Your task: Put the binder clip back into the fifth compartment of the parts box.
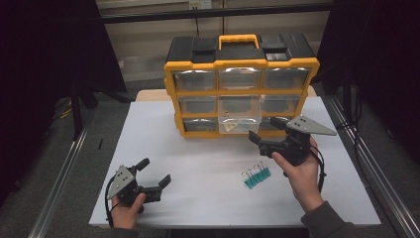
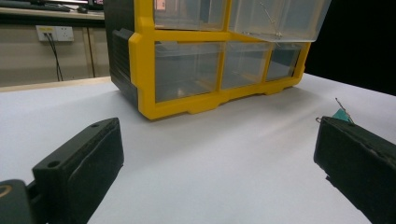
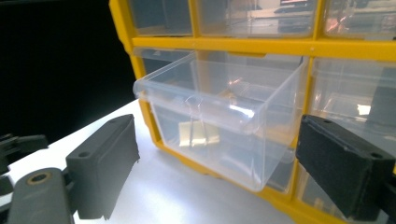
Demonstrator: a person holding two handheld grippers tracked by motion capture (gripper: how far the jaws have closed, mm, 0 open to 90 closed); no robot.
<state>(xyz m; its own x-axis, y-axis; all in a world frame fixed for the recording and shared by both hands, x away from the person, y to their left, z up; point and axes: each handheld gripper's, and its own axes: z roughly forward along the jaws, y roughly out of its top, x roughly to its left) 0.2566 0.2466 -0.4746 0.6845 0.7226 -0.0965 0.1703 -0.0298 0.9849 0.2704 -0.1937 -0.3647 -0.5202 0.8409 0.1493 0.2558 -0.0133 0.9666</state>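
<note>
1. Right claw [image 1: 265, 130] sits in front of the organizer [image 1: 240, 84], jaws apart, nothing between them.
2. Middle drawer [image 1: 239, 114] is pulled out with one binder clip [image 3: 198, 133] inside.
3. Left claw [image 1: 154, 172] rests open on the desk [image 1: 198, 163], idle.
4. Teal clips [image 1: 256, 176] lie on the desk near the right hand.
5. Step looks like a drop just done; next: reach down, grab another teal clip.
</note>
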